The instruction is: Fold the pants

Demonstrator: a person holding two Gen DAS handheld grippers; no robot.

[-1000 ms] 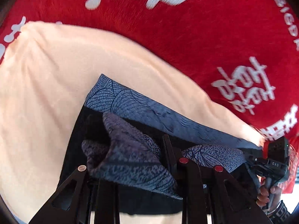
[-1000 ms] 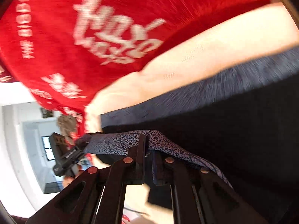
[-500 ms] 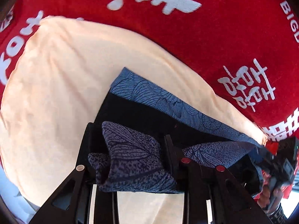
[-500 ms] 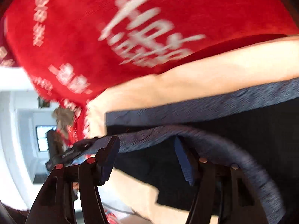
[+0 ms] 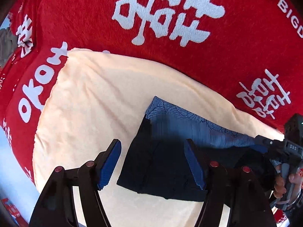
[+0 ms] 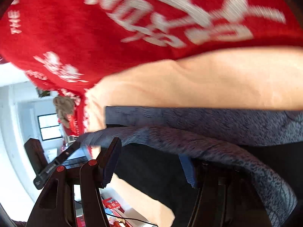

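Note:
The dark blue patterned pants [image 5: 166,162] lie folded on a cream blanket [image 5: 90,102] in the left wrist view. My left gripper [image 5: 153,162] is open above the pants' left end, holding nothing. In the right wrist view the pants [image 6: 208,124] lie close below, with a fold of the fabric draped over my right finger [image 6: 187,170]. My right gripper [image 6: 149,162] is open. The right gripper also shows at the far right of the left wrist view [image 5: 289,151], held in a hand.
A red blanket with white lettering [image 5: 170,37] covers the surface beyond the cream blanket and shows in the right wrist view [image 6: 94,37]. The blanket edge [image 6: 83,102] drops off at the left, with a white room and window behind.
Both grippers have opened and let go of the pants fabric. The lifted fold has dropped flat under the left gripper. The left gripper has drawn back from the pants.

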